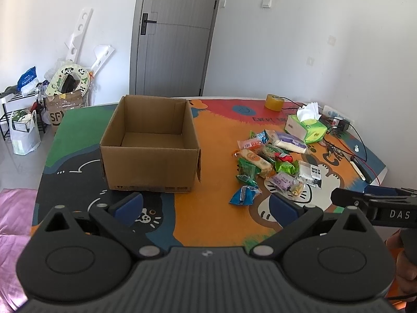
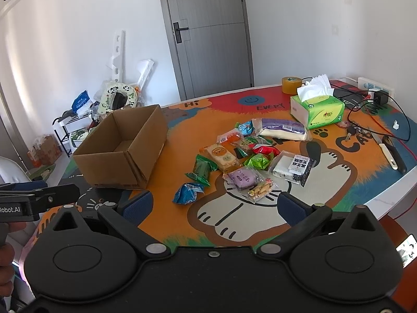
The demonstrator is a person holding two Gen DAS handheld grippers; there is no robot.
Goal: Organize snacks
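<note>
Round table under a bright cartoon-cat mat [image 2: 325, 182] printed "Hi", "EVERY" and part of "CA…"; all items below rest on it. Open brown corrugated cardboard box [image 1: 149, 146], upright, flaps folded in, nothing visible inside, on the mat's left side. Green-and-white soft tissue pack [image 2: 316, 109], a white tissue standing out of the top, at the far right. Loose heap of wrapped snacks [image 2: 247, 156] right of the box and well apart from it: purple-and-cream long packet [image 2: 281, 129]; orange-labelled biscuit bar [image 2: 221, 155]; white-and-black packet with Chinese print [image 2: 294, 168]; green foil sachet [image 2: 200, 169]; blue crinkled sachet [image 2: 187, 193], nearest the grippers. Yellow tape roll [image 1: 273, 101] at the far edge. Left gripper [image 1: 206, 206], black with blue pads, spread wide above the near edge, holding nothing. Right gripper [image 2: 215, 204], identical, likewise spread and holding nothing; its side reads "DAS", the left one's "Robot.AI".
</note>
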